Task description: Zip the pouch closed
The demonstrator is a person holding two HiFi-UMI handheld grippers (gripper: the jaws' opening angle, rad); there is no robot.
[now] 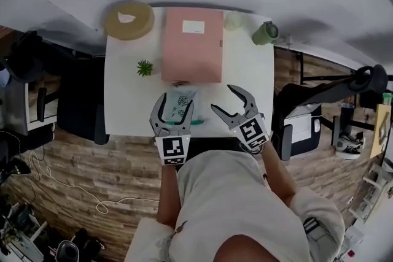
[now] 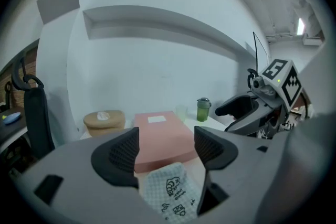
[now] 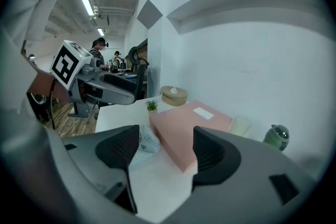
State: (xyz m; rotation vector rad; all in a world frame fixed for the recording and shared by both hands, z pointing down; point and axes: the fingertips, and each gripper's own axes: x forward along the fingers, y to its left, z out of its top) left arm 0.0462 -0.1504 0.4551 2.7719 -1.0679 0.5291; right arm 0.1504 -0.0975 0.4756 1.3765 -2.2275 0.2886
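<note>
The white rectangular bench (image 1: 123, 101) carries a flat, smooth pink box (image 1: 192, 43) from its far edge to mid-bench. Both forearms reach over the near edge, with the tongs tipped slightly downward. The left tongs (image 1: 177, 100) stand spread astride the soft, pale checked fabric pouch with small printed drawings (image 1: 180, 108), not pinching it. The right tongs (image 1: 222, 98) are spread too, over bare bench just right of it. The pouch lies near the near edge, just before the box.

No text legible: print on pouch (image 2: 175, 194) too small, white label (image 1: 193, 26) on pink box (image 1: 191, 57) unreadable (blurred)
</note>
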